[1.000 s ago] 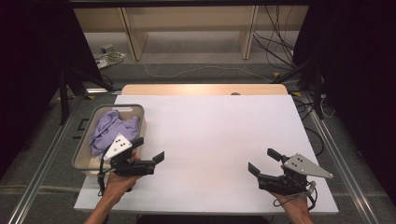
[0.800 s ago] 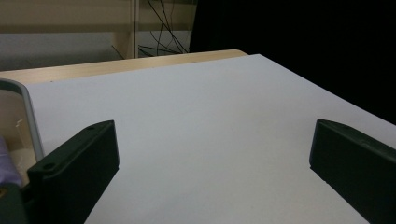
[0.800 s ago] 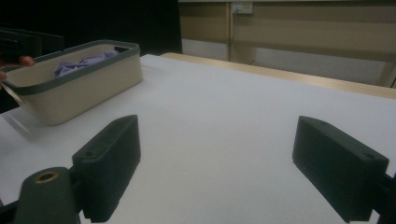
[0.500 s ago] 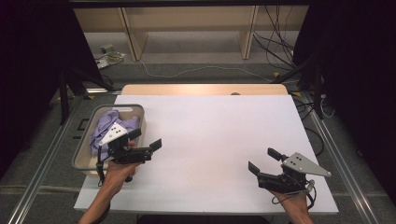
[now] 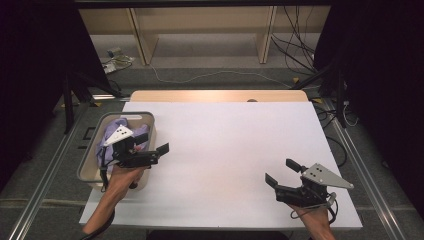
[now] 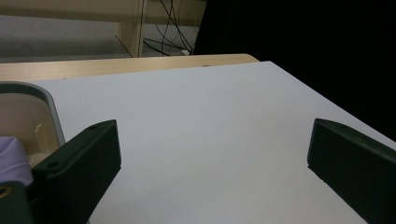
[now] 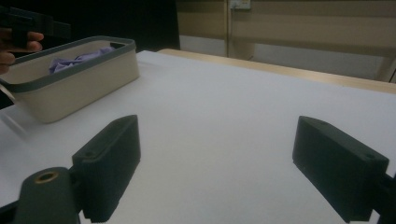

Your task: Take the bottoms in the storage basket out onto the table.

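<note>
A beige bin with a grey rim (image 5: 125, 115) stands at the table's left side, with a crumpled purple cloth (image 5: 111, 134) inside. My left gripper (image 5: 152, 142) hovers over the bin's right rim, open and holding nothing, its jaws pointing right across the table. In the left gripper view the open gripper (image 6: 212, 158) frames bare white table, with the bin rim (image 6: 42, 95) and a bit of cloth (image 6: 11, 158) at the left. My right gripper (image 5: 282, 172) is open and empty near the front right. From the right gripper (image 7: 219, 158) the bin (image 7: 70, 88) and cloth (image 7: 79, 59) lie far left.
The white table top (image 5: 225, 145) ends in a wooden strip (image 5: 215, 96) along its far edge. Beyond it are shelf legs and cables on the floor (image 5: 200, 75). Dark curtains close off both sides. The other hand (image 7: 18, 44) shows above the bin in the right gripper view.
My left gripper has moved away from the front edge and leftward, ending over the bin's right rim. The right gripper has barely shifted.
</note>
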Action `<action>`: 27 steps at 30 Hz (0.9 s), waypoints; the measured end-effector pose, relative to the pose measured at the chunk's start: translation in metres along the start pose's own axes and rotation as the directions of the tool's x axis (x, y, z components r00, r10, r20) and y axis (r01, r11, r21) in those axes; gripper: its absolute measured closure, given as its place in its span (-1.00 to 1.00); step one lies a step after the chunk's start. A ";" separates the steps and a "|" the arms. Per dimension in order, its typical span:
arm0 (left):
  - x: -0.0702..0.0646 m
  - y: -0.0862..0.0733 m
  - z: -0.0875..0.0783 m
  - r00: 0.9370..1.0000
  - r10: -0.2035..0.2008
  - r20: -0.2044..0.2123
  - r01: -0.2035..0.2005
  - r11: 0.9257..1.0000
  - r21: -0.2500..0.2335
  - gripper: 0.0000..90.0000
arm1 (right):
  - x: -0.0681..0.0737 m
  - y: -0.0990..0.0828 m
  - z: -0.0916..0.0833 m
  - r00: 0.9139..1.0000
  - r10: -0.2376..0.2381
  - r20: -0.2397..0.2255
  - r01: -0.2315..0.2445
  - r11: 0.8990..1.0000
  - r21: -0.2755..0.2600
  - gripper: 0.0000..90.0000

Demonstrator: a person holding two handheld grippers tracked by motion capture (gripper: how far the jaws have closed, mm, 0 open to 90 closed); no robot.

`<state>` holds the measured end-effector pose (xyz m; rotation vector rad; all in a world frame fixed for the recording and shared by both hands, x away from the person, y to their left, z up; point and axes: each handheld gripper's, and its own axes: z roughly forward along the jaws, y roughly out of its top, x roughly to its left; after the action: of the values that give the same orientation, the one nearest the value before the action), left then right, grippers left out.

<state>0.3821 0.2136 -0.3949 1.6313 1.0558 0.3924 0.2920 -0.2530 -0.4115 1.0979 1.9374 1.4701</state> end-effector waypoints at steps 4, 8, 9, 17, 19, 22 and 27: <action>0.001 0.008 0.009 1.000 0.014 0.011 -0.014 0.999 0.032 -0.94 | 0.000 0.000 0.000 1.000 -0.001 0.003 0.001 1.000 0.006 -0.64; 0.002 0.018 0.018 0.999 0.042 -0.008 -0.042 0.995 0.093 -0.93 | 0.000 0.000 0.000 1.000 -0.002 0.001 0.002 1.000 0.006 -0.64; 0.002 0.018 0.018 0.999 0.042 -0.008 -0.042 0.995 0.093 -0.93 | 0.000 0.000 0.000 1.000 -0.002 0.001 0.002 1.000 0.006 -0.64; 0.004 0.019 0.026 0.996 0.086 -0.031 -0.080 0.983 0.164 -0.93 | 0.001 0.000 0.000 1.000 -0.008 -0.013 0.009 1.000 0.011 -0.64; 0.008 0.017 0.026 0.995 0.092 -0.049 -0.082 0.981 0.176 -0.93 | 0.002 0.001 -0.001 1.000 -0.015 -0.017 0.015 1.000 0.009 -0.64; 0.010 0.016 0.024 0.996 0.074 -0.057 -0.064 0.983 0.170 -0.92 | 0.001 0.000 -0.001 1.000 -0.016 -0.015 0.016 1.000 0.011 -0.64; 0.014 0.018 0.021 0.994 0.085 -0.075 -0.071 0.982 0.175 -0.92 | 0.001 -0.001 0.000 1.000 -0.014 -0.013 0.014 1.000 0.013 -0.64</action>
<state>0.4123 0.2120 -0.3898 1.8280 1.1148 0.4337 0.2917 -0.2524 -0.4120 1.0810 1.9615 1.4626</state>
